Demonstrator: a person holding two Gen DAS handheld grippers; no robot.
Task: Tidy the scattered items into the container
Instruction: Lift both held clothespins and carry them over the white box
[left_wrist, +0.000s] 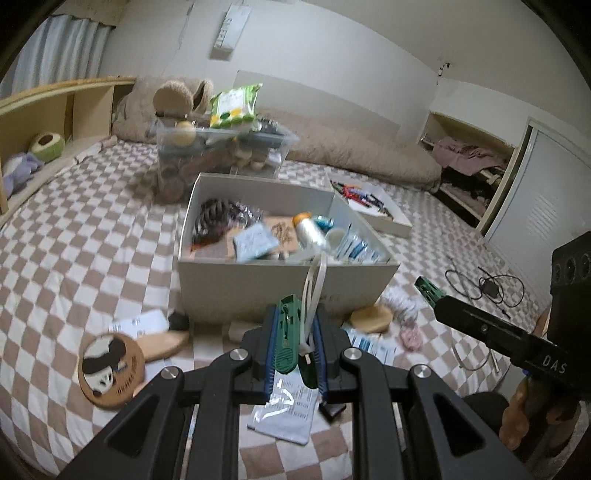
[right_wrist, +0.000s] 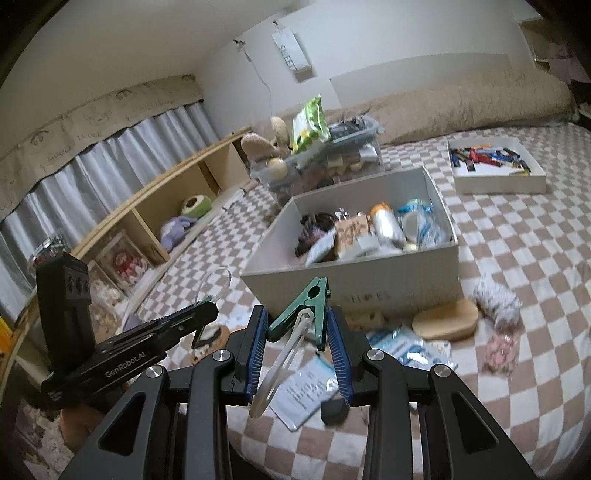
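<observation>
Both grippers, left (left_wrist: 295, 338) and right (right_wrist: 297, 332), are each clenching a green clip (left_wrist: 286, 332) (right_wrist: 308, 308), hovering near the box's (left_wrist: 288, 286) front wall.

Brown-and-white checked bedspread (left_wrist: 74, 229), grey box (left_wrist: 258, 284), green clips (left_wrist: 286, 336) (right_wrist: 310, 314) — blue pads (right_wrist: 256, 350) on black hand-held grippers.

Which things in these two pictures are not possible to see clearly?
- Left wrist view: contents of the white box are motion-blurred.
- Left wrist view: printed leaflet is partly hidden by the left hand-held gripper.
- Right wrist view: lettering on the box front is too faint; the right hand-held gripper covers the green clip's rear.
</observation>
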